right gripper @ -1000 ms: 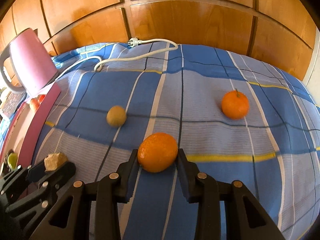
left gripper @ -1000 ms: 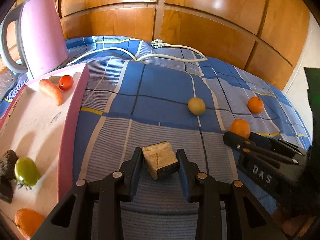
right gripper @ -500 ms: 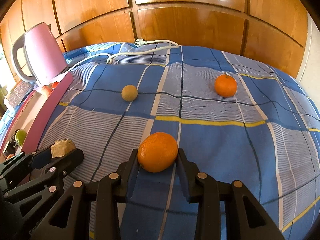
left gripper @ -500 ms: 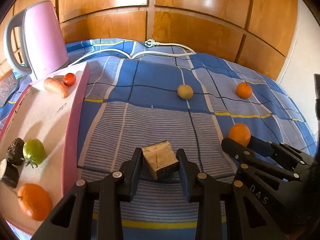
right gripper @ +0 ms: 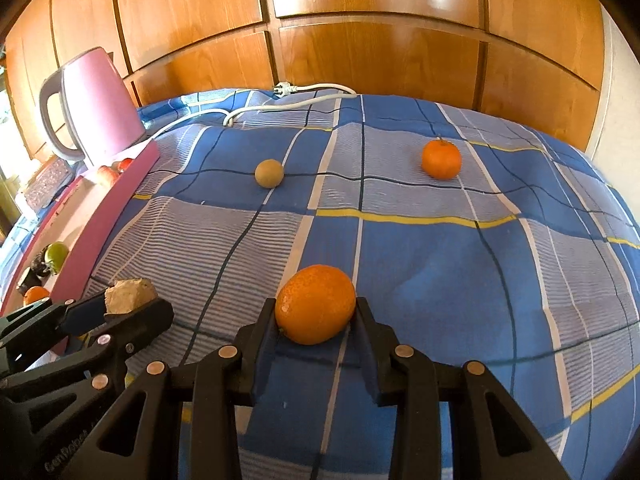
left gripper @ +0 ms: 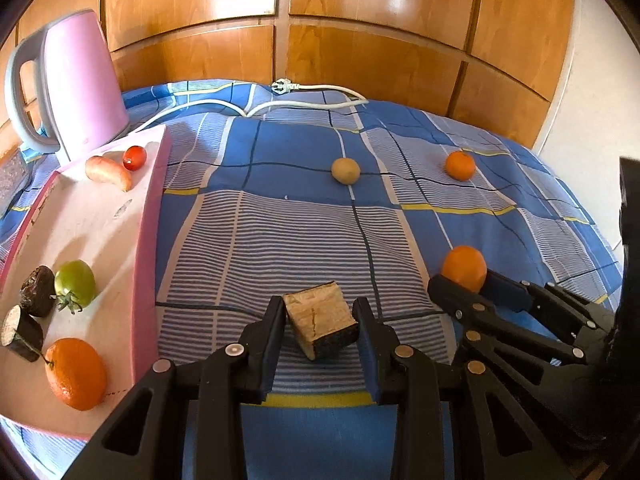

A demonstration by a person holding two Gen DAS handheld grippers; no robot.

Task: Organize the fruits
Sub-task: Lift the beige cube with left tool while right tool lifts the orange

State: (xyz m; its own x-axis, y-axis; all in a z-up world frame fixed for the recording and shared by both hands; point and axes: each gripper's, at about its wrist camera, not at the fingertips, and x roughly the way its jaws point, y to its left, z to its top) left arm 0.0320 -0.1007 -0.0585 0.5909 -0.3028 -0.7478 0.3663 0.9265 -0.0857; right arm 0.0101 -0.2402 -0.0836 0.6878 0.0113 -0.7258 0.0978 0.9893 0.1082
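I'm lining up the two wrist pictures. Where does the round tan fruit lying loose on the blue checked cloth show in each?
Left wrist view: the tan fruit lies just right of centre, upper half, on a dark grid line.
Right wrist view: the tan fruit lies left of centre, upper half, on a dark grid line.
Shared landmark: the white plug at the cloth's far edge, beyond the fruit.

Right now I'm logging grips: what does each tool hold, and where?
Left tool: the tan cut chunk, pinched on two opposite sides. Right tool: an orange, pinched across its middle.
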